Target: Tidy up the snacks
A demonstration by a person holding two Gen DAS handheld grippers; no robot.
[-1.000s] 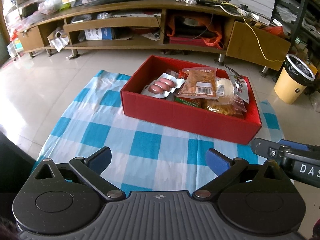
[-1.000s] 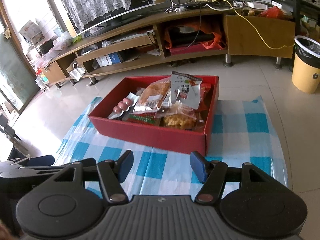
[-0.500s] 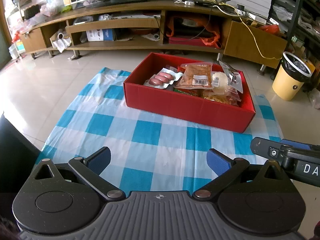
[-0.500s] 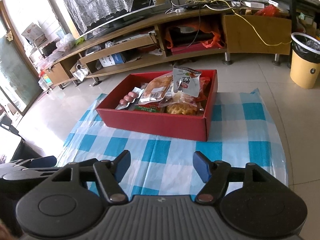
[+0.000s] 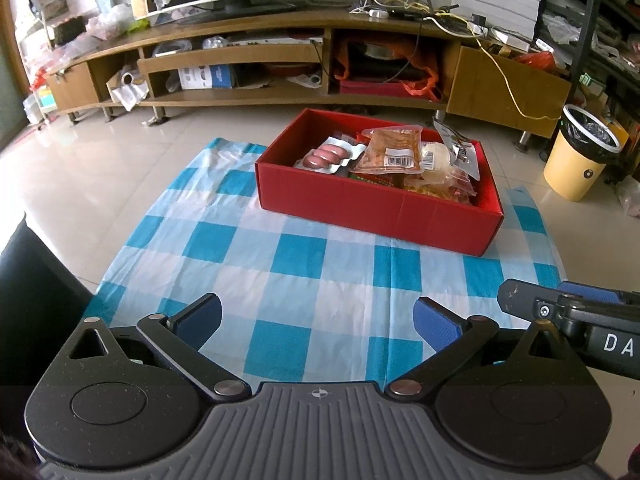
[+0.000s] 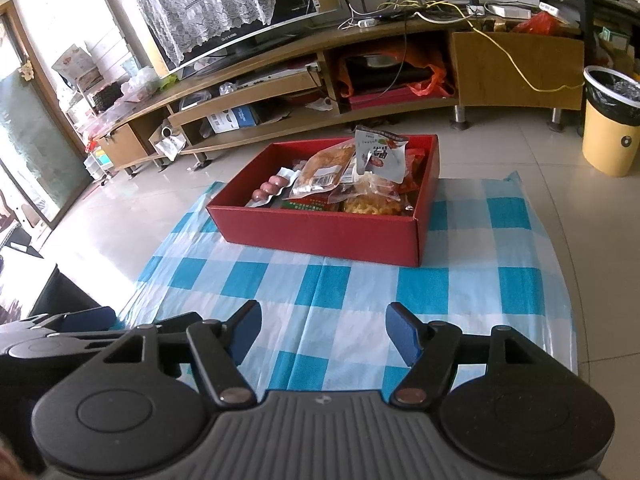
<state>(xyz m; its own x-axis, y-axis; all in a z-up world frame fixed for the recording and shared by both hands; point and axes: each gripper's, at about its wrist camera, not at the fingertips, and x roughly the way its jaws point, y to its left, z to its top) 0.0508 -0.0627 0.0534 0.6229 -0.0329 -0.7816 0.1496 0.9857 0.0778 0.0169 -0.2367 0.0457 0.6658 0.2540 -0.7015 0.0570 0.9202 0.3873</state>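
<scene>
Red box (image 5: 376, 212) farther off now — checkered cloth (image 5: 280, 264) between, trash bin (image 5: 580, 160) beside.

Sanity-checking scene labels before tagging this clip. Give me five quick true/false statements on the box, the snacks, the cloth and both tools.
1. The red box sits on the blue-and-white checked cloth. True.
2. The left tool is shut on a snack packet. False: it is open and holds nothing.
3. The sausage pack lies inside the box. True.
4. The right tool is reaching into the box. False: it is open, short of the box, over the cloth.
5. The yellow bin stands on the cloth. False: it stands on the tiled floor, off the cloth.
</scene>
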